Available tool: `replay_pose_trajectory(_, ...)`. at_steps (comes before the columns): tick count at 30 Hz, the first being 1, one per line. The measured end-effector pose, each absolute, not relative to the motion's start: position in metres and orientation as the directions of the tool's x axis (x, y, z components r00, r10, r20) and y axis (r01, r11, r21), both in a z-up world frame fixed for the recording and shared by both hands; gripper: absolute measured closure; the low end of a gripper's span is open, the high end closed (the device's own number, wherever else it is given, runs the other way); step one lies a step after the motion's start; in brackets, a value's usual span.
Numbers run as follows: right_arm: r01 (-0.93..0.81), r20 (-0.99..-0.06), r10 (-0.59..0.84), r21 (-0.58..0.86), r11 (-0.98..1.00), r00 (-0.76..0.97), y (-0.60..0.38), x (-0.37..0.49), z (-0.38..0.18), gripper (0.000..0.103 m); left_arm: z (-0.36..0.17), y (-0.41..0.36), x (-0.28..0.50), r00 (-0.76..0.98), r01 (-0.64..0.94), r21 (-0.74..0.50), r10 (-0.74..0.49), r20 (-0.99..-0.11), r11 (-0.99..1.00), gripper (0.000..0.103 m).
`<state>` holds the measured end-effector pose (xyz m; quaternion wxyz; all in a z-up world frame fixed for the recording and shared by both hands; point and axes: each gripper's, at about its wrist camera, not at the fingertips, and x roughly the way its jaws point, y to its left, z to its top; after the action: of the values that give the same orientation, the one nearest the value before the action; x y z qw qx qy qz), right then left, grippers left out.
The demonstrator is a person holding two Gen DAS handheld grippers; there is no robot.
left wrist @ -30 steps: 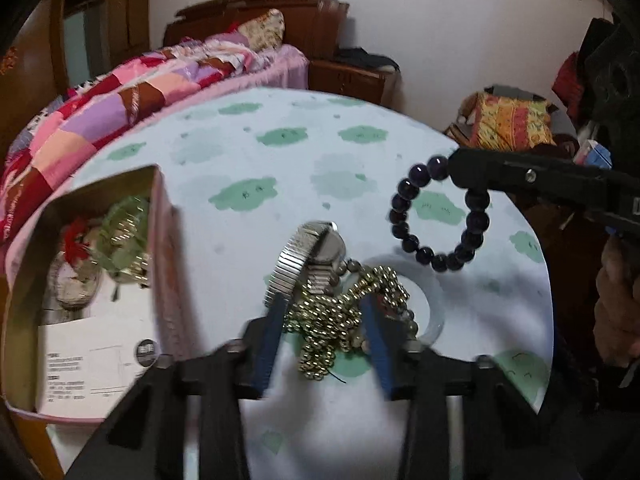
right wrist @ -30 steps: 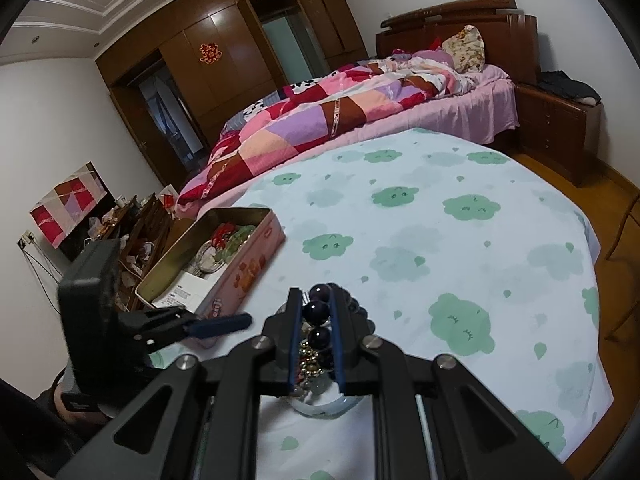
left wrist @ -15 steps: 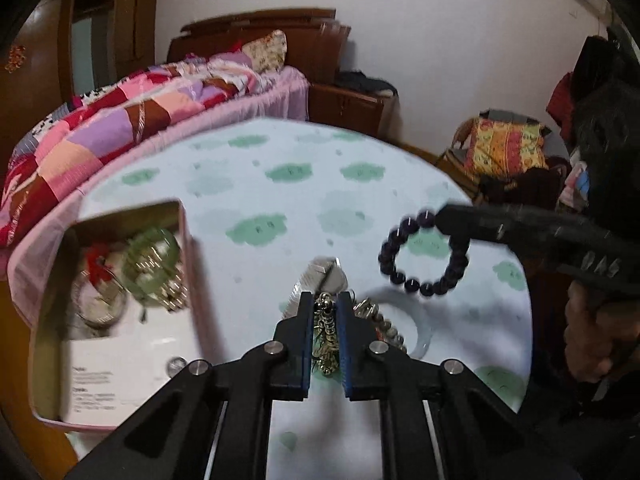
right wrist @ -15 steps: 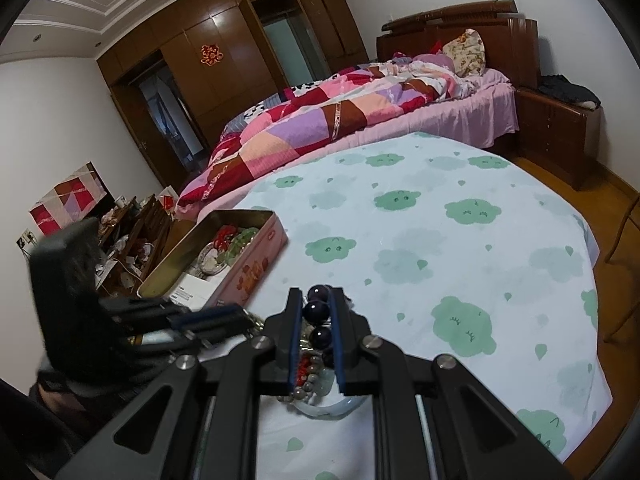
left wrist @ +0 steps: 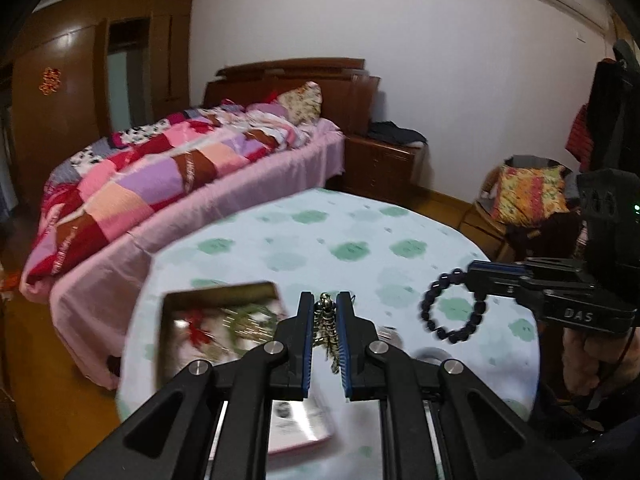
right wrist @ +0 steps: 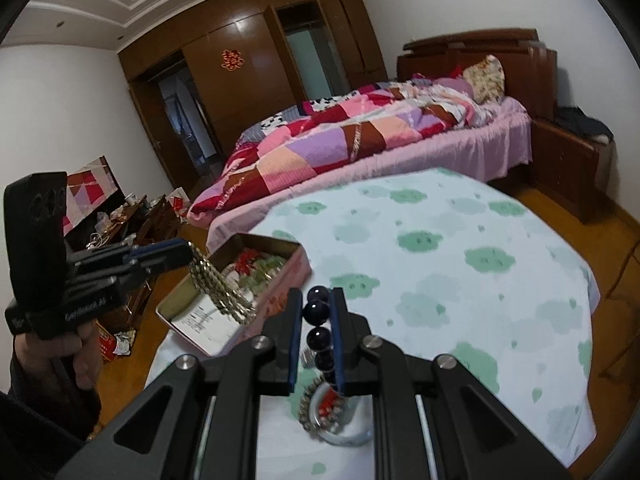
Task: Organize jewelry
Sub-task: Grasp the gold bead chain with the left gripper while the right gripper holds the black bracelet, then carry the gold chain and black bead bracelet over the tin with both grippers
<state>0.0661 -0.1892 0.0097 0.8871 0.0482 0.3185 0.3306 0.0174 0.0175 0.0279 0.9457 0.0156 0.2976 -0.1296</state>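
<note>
My left gripper (left wrist: 325,305) is shut on a gold bead necklace (left wrist: 329,332), which hangs in loops above the table. In the right wrist view the left gripper (right wrist: 182,250) holds that necklace (right wrist: 218,294) over the near end of the pink tin box (right wrist: 296,276). My right gripper (right wrist: 316,300) is shut on a dark purple bead bracelet (right wrist: 318,312); the bracelet (left wrist: 454,308) dangles from the right gripper (left wrist: 474,274) in the air. The tin (left wrist: 218,290) holds green and red jewelry and a white card.
A white bangle with bead bracelets (right wrist: 332,412) lies on the round table with its cloud-print cloth (right wrist: 440,240), just below my right gripper. A bed (right wrist: 360,136) stands behind the table, with a nightstand (left wrist: 380,168) and a cushioned chair (left wrist: 528,196) at the right.
My left gripper shut on the gold necklace, lifted it off the heap on the table and swung towards the tin. My right gripper rose a little with the purple bracelet.
</note>
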Motion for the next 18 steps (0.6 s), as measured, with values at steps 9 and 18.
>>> replay_pose_trajectory(9, -0.631, -0.516, 0.651, 0.247, 0.735, 0.557, -0.144, 0.076, 0.035, 0.087, 0.037, 0.061, 0.024, 0.83, 0.131, -0.027, -0.124, -0.543, 0.991, 0.093)
replay_pose_trajectory(18, -0.705, -0.544, 0.665, 0.176, 0.687, 0.512, -0.087, 0.08, 0.039, 0.087, 0.02, 0.085, 0.034, 0.821, 0.068, -0.034, -0.075, -0.566, 0.997, 0.093)
